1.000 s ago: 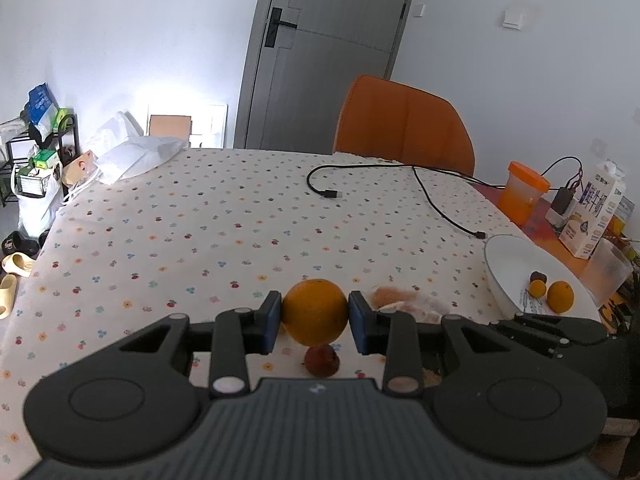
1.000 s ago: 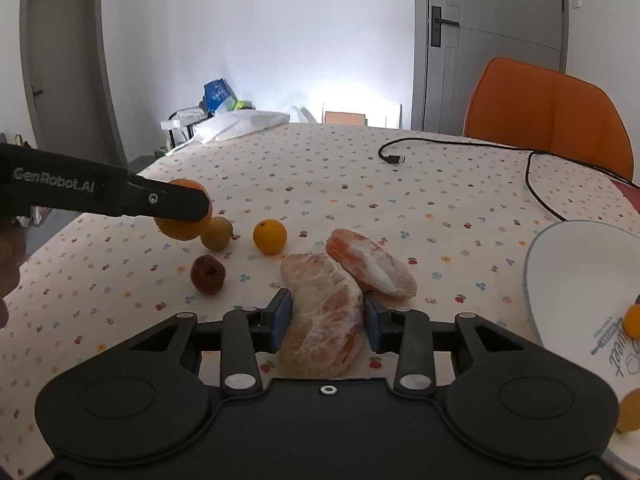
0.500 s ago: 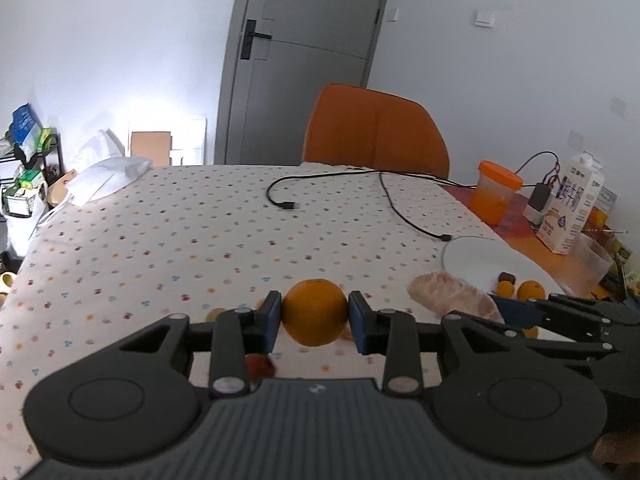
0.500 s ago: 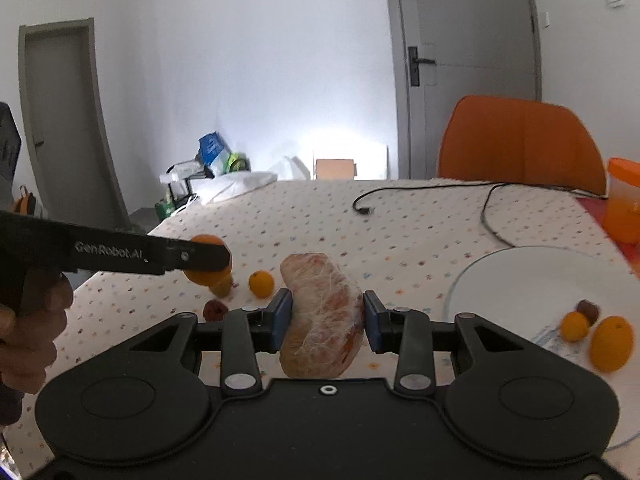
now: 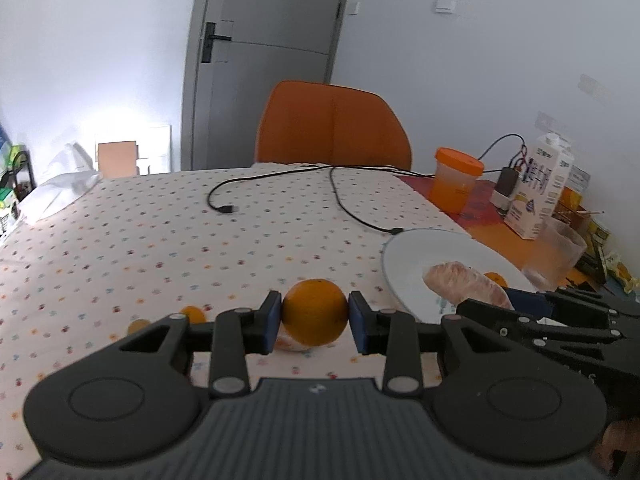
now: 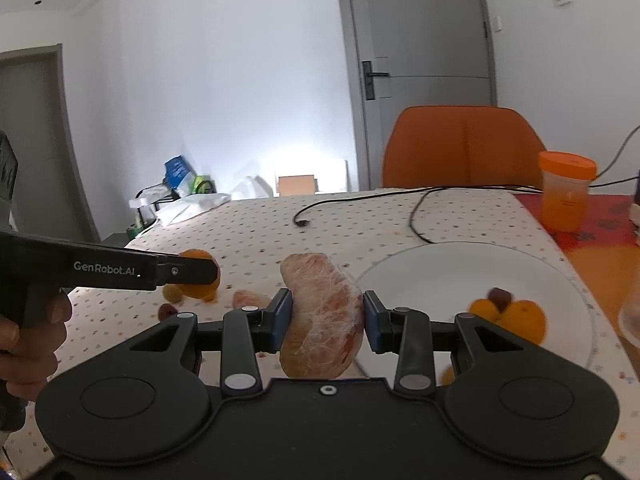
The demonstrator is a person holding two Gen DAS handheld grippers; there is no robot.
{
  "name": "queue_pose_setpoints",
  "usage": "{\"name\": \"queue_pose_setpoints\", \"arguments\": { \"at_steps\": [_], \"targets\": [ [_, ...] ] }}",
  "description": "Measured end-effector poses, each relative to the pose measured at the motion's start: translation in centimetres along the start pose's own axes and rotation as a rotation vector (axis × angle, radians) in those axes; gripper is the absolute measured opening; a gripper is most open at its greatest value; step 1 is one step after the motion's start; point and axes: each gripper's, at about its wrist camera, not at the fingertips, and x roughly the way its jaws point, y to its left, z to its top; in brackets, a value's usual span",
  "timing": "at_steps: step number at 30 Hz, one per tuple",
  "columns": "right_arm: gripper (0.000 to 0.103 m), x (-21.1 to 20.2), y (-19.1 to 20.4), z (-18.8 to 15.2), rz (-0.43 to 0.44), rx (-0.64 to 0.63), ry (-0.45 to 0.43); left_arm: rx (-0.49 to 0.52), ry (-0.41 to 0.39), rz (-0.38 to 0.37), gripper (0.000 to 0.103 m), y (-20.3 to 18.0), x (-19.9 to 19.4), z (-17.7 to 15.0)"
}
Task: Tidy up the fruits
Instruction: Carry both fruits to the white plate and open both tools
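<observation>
right gripper (image 6: 323,315) pinching peeled pomelo segment (image 6: 320,312), long axis pointing forward, left gripper (image 5: 314,317) clamping orange (image 5: 315,312)

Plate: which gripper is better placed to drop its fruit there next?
Right. The right gripper holds the peeled segment beside the plate, over its rim in the left view. The left gripper holds its orange farther off, above the tablecloth.
</observation>
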Motion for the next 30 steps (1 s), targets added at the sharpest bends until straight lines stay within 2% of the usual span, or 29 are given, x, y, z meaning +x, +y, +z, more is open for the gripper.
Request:
{"name": "queue_pose_setpoints", "arguments": {
  "at_steps": [15, 30],
  "targets": [
    [0.036, -1.5, -4.1, -1.1, -0.064, 0.056, -0.009, 0.054, 0.021, -0.040, 0.034, -3.9, 2.2, 0.3],
    [0.036, -1.4, -7.1, -2.2, -0.078, 0.111, -0.005, 0.100, 0.042, -0.068, 0.034, -6.9, 4.4, 0.6]
  ]
}}
